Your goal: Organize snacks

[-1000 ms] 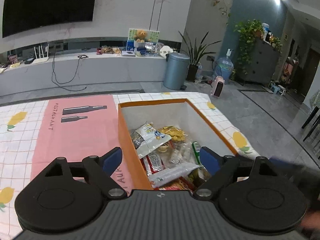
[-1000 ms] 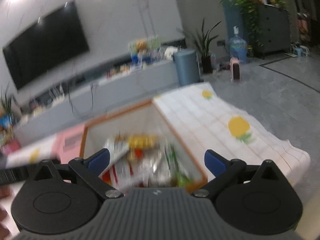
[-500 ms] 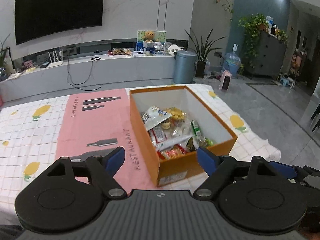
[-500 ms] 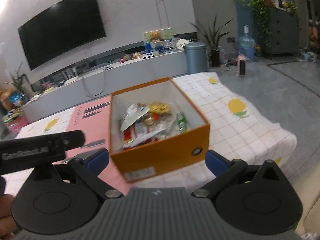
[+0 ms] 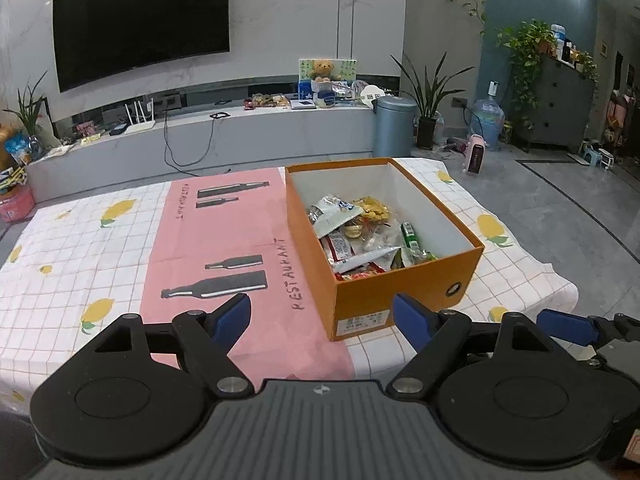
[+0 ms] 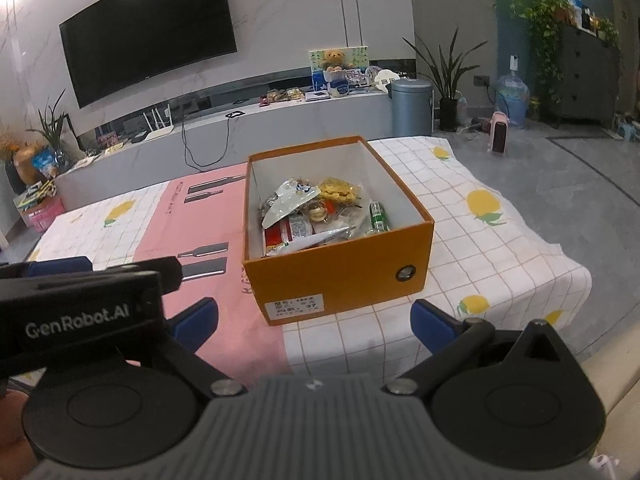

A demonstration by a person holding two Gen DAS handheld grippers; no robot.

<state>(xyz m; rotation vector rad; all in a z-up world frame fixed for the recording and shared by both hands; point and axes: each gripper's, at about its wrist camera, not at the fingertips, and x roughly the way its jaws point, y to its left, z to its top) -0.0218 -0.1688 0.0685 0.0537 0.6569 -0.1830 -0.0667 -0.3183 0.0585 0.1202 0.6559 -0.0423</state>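
The snacks (image 5: 360,232) lay heaped inside an open orange box (image 5: 404,292), a jumble of wrappers: a white packet with a torn edge on top, a yellow bag (image 6: 340,190) toward the far wall, a green tube (image 6: 378,216) at the right side, and red packs nearest the front wall. The box stood on the table, its left part on a pink placemat (image 5: 224,248) printed with dark bottle shapes and the word RESTAURANT, its right part on the white checked tablecloth (image 5: 516,268) with yellow lemons. A white label was stuck on the box's near end wall (the print too small to read), and a round metal eyelet sat in the same wall.

The left gripper (image 5: 322,318) hung in front of the box, short of it, its blue-padded jaws spread wide and holding nothing. The right gripper (image 6: 314,322) was likewise spread apart and empty, just short of the box's near end. In the right wrist view the left gripper's body crossed the lower left corner, marked GenRobot.AI.

Beyond the table stood a low grey TV bench (image 5: 240,136), a wall-mounted television (image 5: 140,36), and a grey bin (image 5: 394,124).
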